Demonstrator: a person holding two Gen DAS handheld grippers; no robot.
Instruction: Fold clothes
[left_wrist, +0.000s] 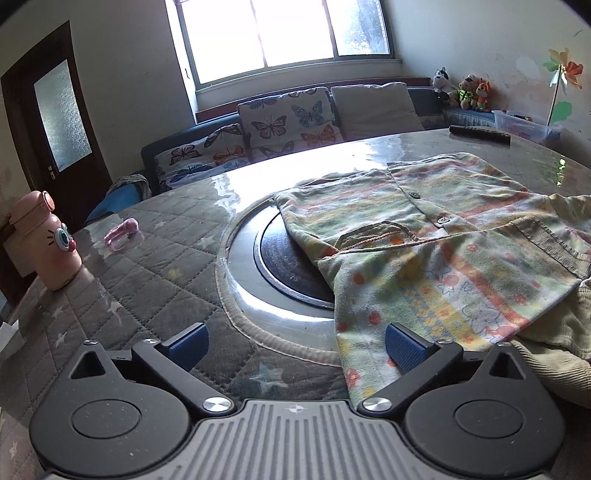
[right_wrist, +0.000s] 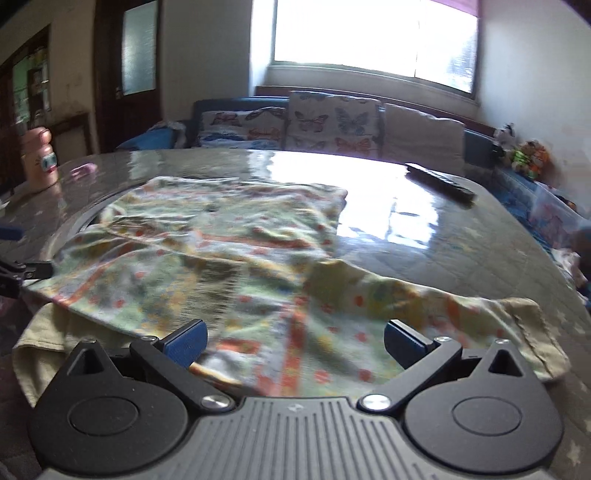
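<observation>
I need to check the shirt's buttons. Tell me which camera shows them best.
The left wrist view: the patterned shirt is sharp there, with two buttons along its placket. The right wrist view shows the same shirt motion-blurred, so no buttons can be made out.

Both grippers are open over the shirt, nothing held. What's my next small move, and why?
Probably lower the right gripper and close it on the near hem of the pastel patterned button shirt. Its fingers already straddle that cloth, while the left gripper only reaches the shirt's corner at the edge of the quilted round table.

No legible text, label, brand or number on anything in either view.
</observation>
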